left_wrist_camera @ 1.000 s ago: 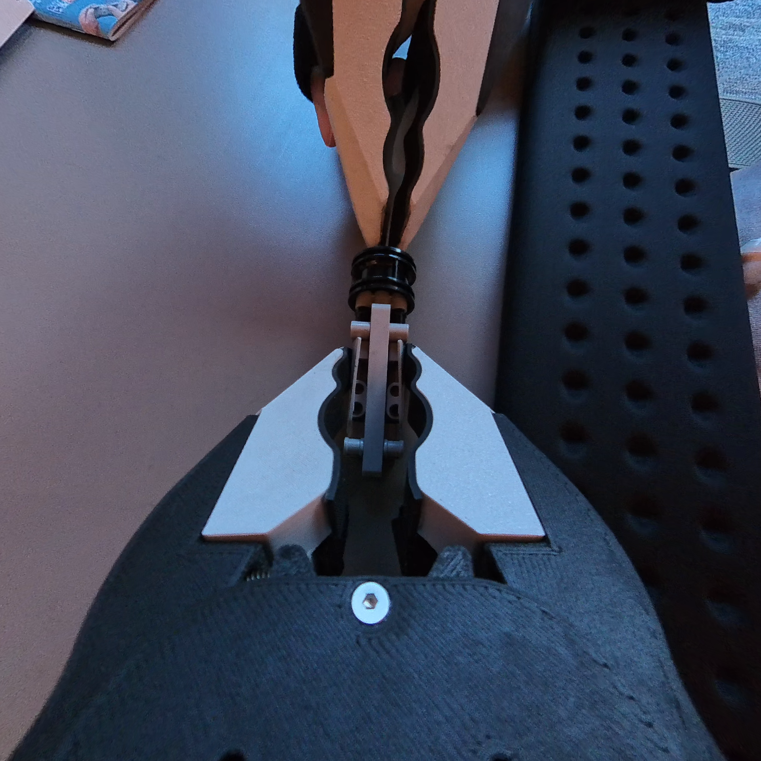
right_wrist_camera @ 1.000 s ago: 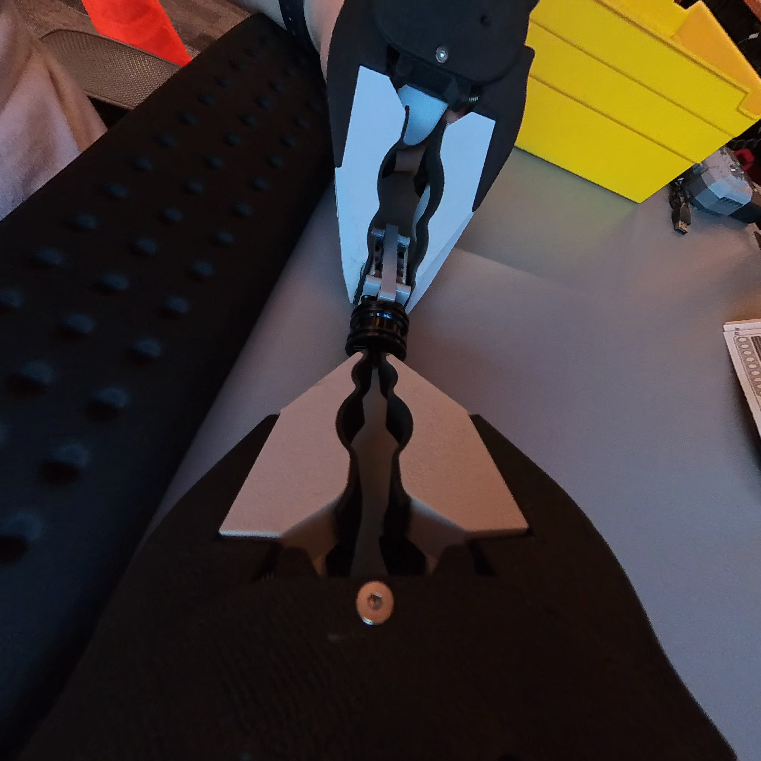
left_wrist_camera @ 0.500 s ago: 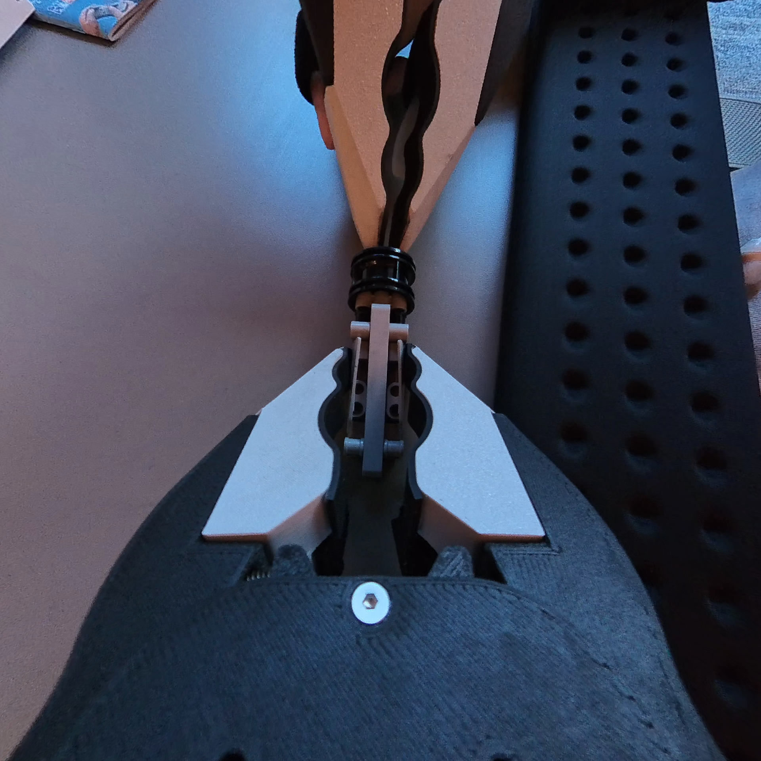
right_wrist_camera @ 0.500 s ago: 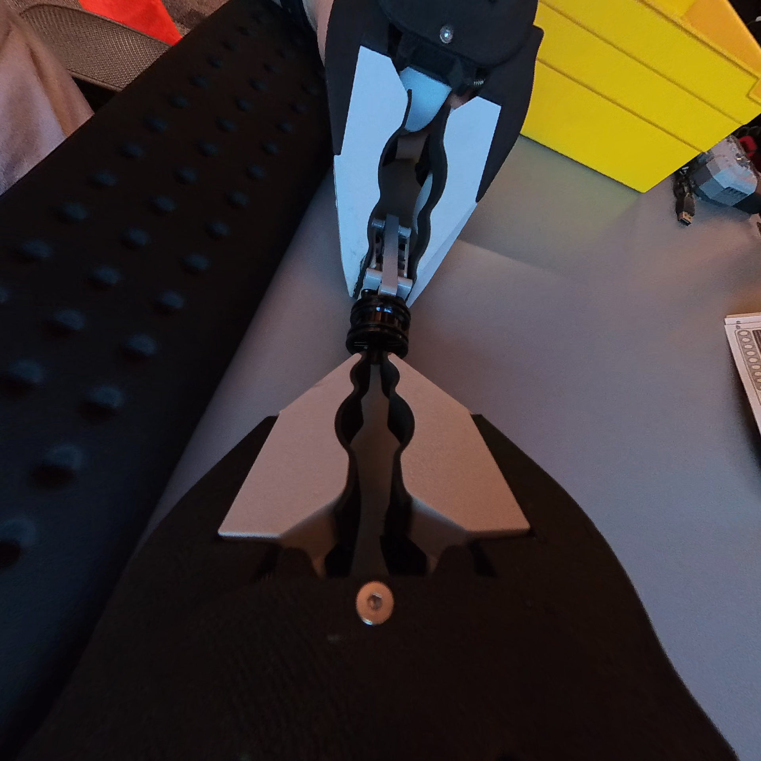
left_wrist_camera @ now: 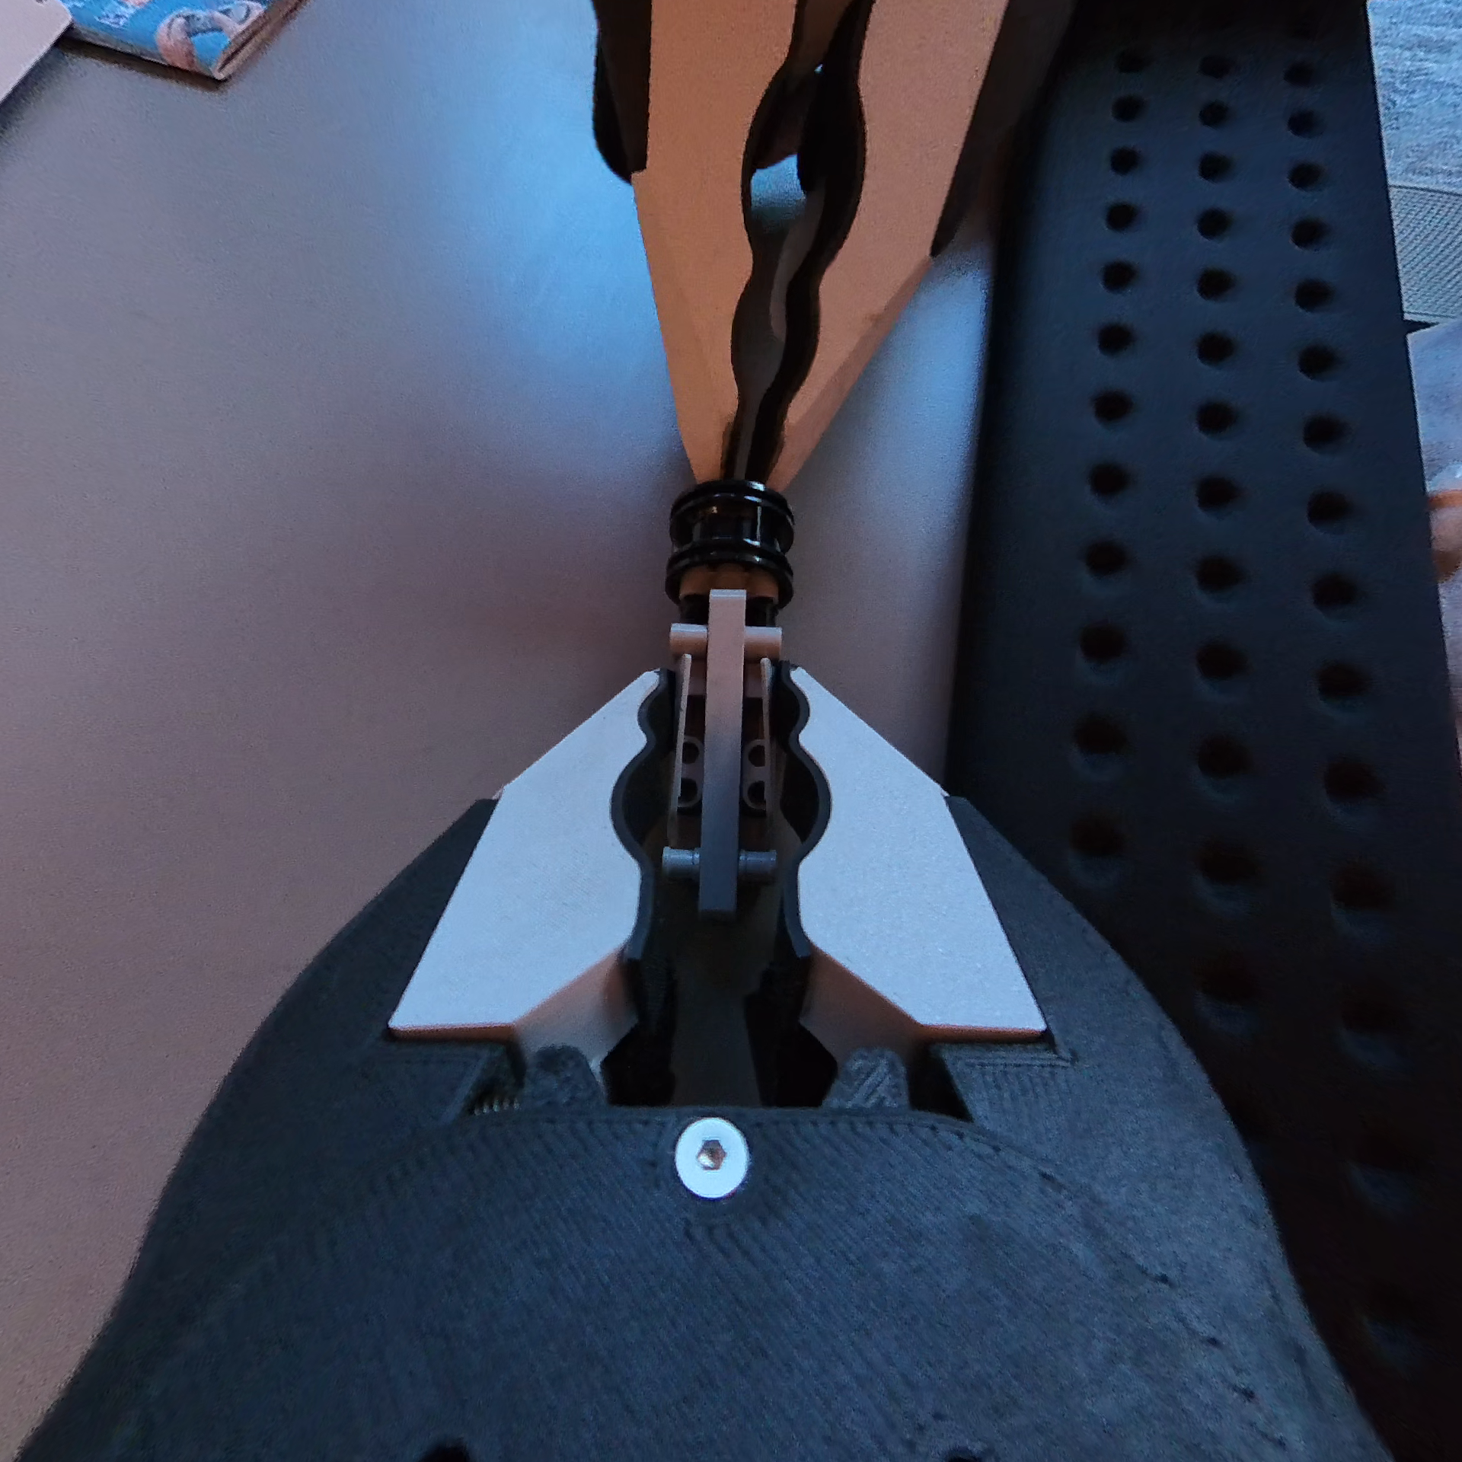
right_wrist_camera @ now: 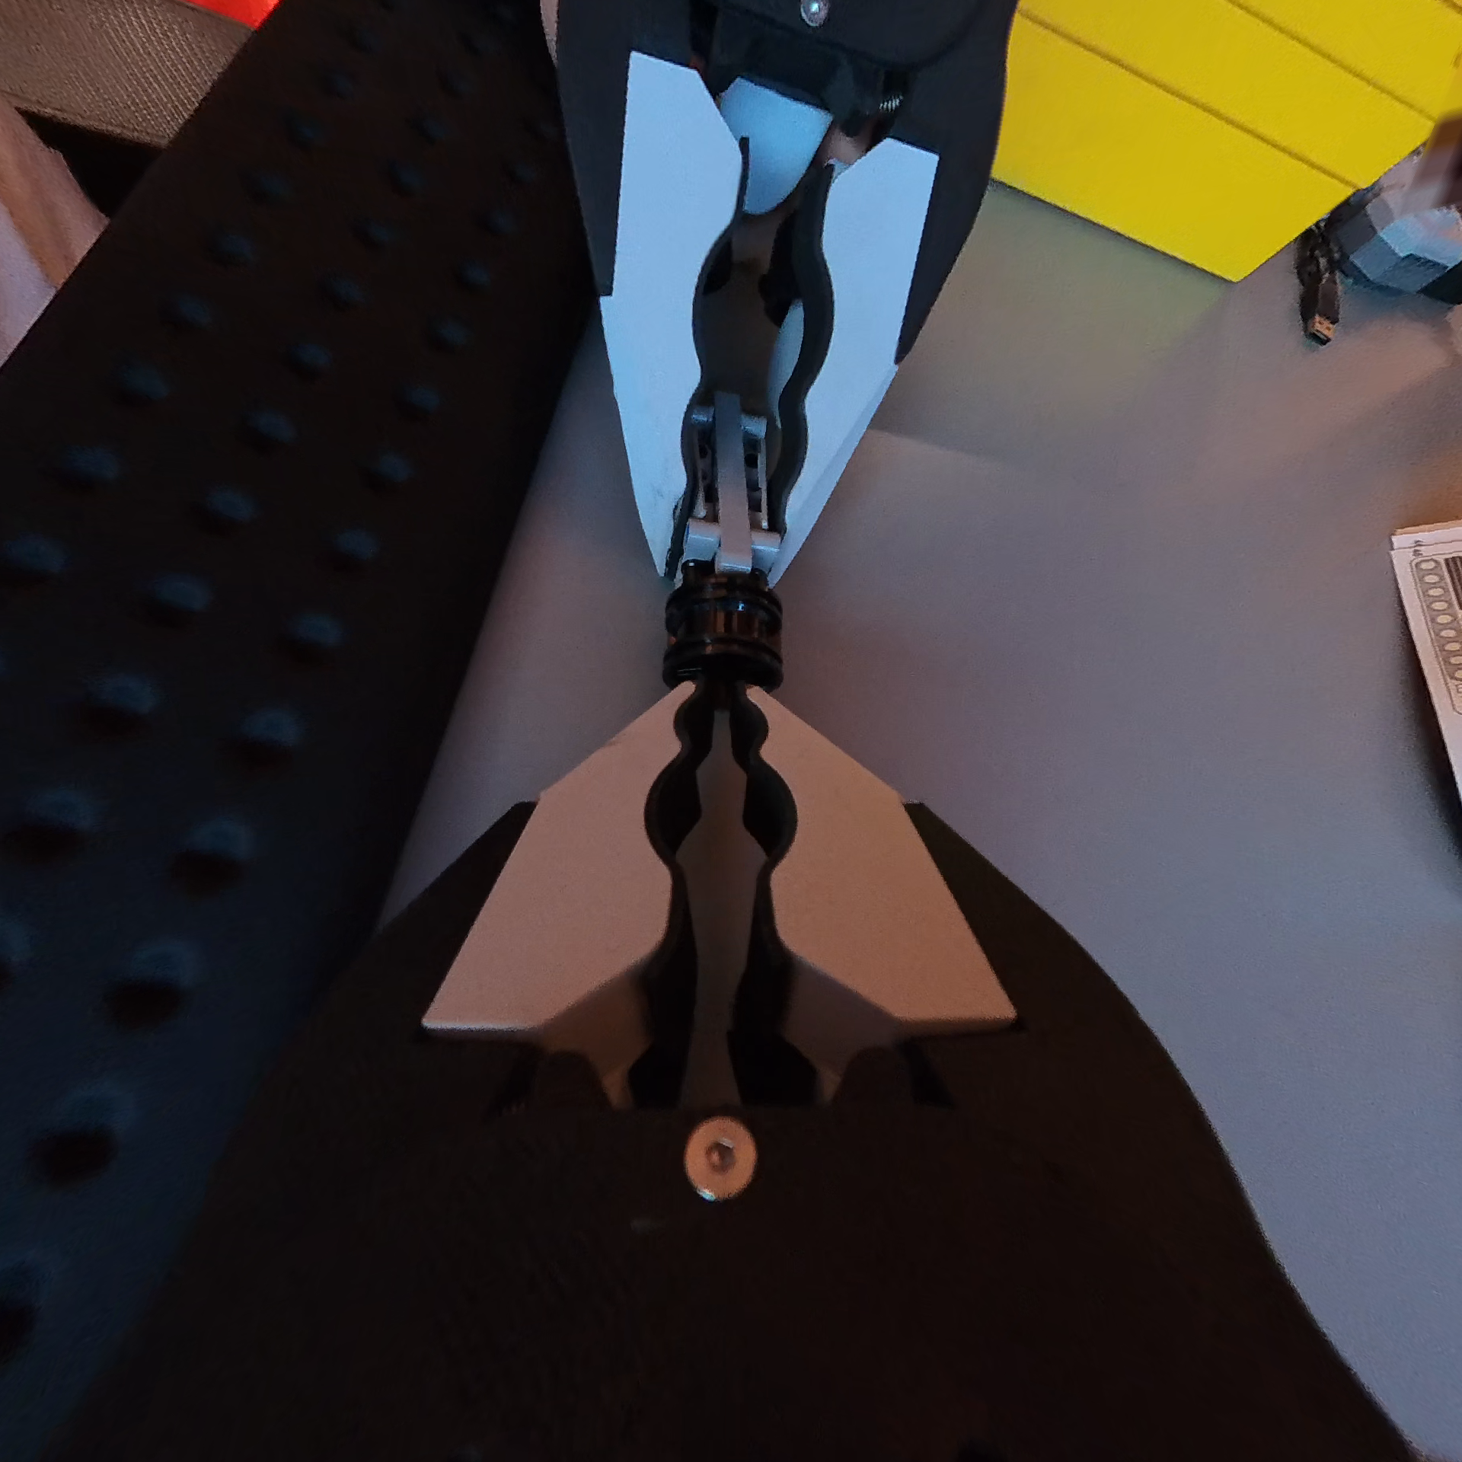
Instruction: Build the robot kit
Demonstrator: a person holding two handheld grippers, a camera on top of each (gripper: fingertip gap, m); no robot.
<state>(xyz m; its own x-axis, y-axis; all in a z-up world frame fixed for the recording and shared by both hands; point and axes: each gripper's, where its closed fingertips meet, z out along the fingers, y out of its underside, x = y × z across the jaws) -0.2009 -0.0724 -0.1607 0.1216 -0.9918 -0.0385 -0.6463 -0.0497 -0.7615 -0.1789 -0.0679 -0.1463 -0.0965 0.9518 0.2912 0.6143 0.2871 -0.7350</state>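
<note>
Left claw [left_wrist_camera: 724, 672] is clenched on a grey beam-and-pin toy brick assembly [left_wrist_camera: 721, 759]. The assembly lies lengthwise between the wavy pads, its cross pins stick out to both sides, and its front end pokes just past the tips.

A black ribbed spool [left_wrist_camera: 729, 538] touches that front end, straight ahead of the left claw.

Right claw [right_wrist_camera: 716, 700] points the opposite way, tip to tip with the left. Its jaws are drawn almost together, pinching at the spool's near end [right_wrist_camera: 724, 637]. Which part it bites is hidden, probably a stub or hub.

Both claws, the spool and the assembly sit on one straight line, above the grey table [left_wrist_camera: 316, 475] and not touching it.

Grip judgement: the left hold is deep and centred, so it should resist twisting. The right hold is at the very fingertips, so it has less purchase and could slip if loaded sideways. Staying coaxial looks like the safe way.

A black perforated panel [left_wrist_camera: 1218, 554] runs alongside, right of the left claw and left of the right claw.

Containers: a yellow bin [right_wrist_camera: 1187, 119] is ahead-right of the right claw, well apart, its inside not visible.

- Beside the bin: a grey blocky device [right_wrist_camera: 1392, 245] with a cable plug [right_wrist_camera: 1321, 316].
- Far right of the right claw: a printed sheet [right_wrist_camera: 1432, 633].
- Far ahead-left of the left claw: a blue booklet [left_wrist_camera: 182, 32].
</note>
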